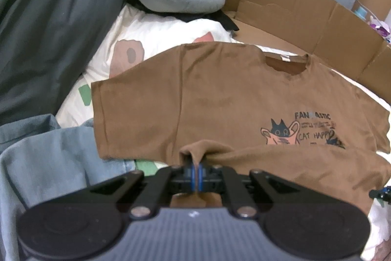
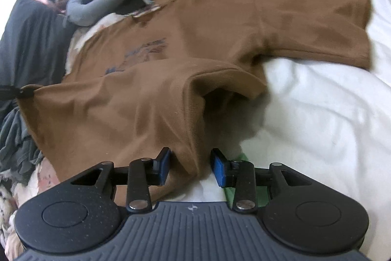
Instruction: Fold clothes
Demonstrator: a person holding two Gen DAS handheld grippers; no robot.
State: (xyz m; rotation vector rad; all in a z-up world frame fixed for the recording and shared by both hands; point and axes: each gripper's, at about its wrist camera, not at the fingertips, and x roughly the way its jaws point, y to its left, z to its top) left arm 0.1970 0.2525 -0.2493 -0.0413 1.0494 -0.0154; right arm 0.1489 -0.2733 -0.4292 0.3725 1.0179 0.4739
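Fingers of the left gripper, at lower centre of its view, are pressed together on a pinched corner of the brown T-shirt. Fingers of the right gripper stand apart, the shirt's hem hanging between the blue pads without being squeezed. Spread across the white bedding, the shirt has its bottom edge folded up over the cat print. Cardboard lies beyond the collar, upper right.
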